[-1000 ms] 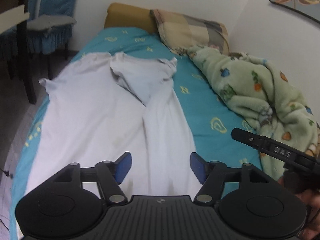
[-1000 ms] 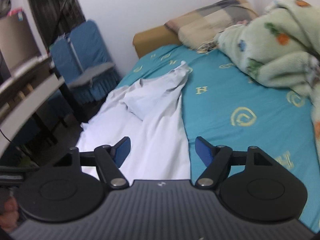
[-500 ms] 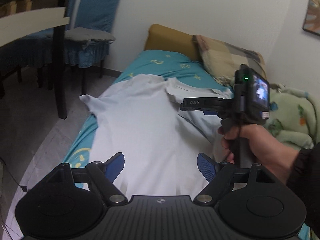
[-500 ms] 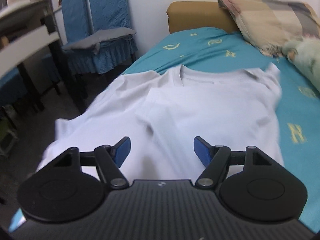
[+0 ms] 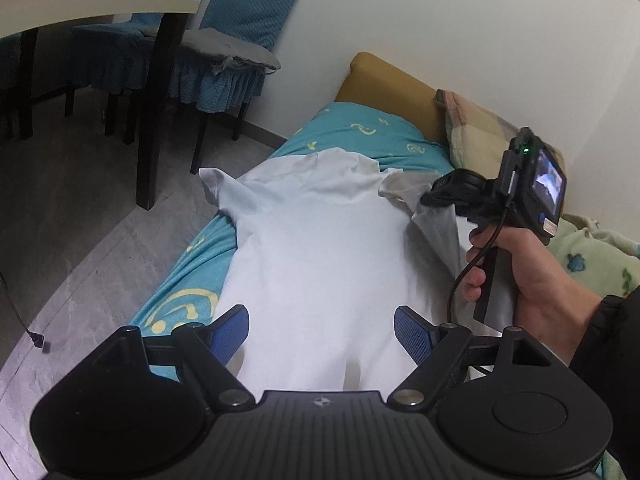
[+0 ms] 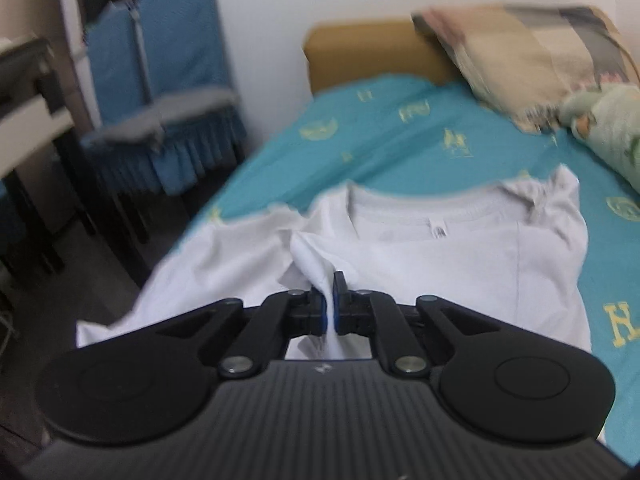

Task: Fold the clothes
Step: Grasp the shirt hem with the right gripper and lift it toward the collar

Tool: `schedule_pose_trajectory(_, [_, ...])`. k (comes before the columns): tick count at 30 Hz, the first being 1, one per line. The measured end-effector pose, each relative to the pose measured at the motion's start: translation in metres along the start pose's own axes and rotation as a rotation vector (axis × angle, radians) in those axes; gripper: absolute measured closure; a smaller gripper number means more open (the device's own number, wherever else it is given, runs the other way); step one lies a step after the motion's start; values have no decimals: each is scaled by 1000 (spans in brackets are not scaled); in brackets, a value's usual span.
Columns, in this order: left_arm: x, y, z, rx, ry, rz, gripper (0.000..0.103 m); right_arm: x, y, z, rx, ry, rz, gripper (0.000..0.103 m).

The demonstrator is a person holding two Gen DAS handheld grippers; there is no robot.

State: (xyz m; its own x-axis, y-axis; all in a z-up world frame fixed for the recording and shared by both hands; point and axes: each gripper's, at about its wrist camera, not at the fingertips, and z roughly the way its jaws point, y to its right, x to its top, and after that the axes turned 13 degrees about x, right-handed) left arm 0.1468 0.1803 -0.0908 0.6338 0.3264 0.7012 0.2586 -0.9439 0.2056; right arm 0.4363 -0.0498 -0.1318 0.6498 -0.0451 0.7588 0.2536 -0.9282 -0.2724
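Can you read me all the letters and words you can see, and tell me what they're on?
"H": big yellow letter on the teal bedsheet, near its right edge in the right wrist view.
Other yellow marks on the bedsheet: too blurred to read.
Small tag inside the collar of the white T-shirt: too small to read.

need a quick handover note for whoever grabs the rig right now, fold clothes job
Right gripper: shut on a pinch of the white t-shirt, below the collar on the shirt's left part in the right wrist view.
Left gripper: open, empty, over the shirt's lower part.
The shirt lies spread on the teal bed sheet, collar toward the headboard, one sleeve hanging over the bed edge on the chair side.
Done: shirt laid out, first grasp taken.
Left: no finished fold shows yet; probably carry the pinched cloth across, then fold the remaining parts.
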Motion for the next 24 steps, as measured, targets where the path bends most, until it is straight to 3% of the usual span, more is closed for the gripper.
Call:
schedule_pose_trajectory(1, [0, 0, -4, 2, 9, 6, 21, 0, 0, 0, -14, -23, -13, 92])
schedule_pose_trajectory(3, [3, 0, -11, 10, 31, 6, 21, -2, -4, -4, -31, -43, -53, 72])
schedule_pose_trajectory(5, [5, -2, -19, 5, 40, -6, 21, -3, -14, -13, -10, -28, -95, 22])
schedule_pose_trajectory(6, [6, -4, -22, 4, 38, -12, 21, -3, -21, -18, 6, -9, -121, 17])
schedule_pose_trajectory(8, [8, -8, -28, 4, 34, -25, 21, -2, -40, -24, 36, 10, -177, 18])
schedule_pose_trajectory(11, [4, -17, -37, 13, 33, -60, 21, 1, -79, -16, 124, -29, -253, 18])
schedule_pose_trajectory(17, [-1, -37, -39, 104, 45, -127, 21, -19, -179, 44, 290, -198, -462, 19])
schedule_pose_trajectory(21, [-4, -51, -38, 182, 61, -176, 21, -41, -229, 92, 285, -285, -605, 30])
schedule_pose_trajectory(24, [-5, -57, -32, 232, 63, -207, 21, -53, -244, 125, 217, -313, -650, 33])
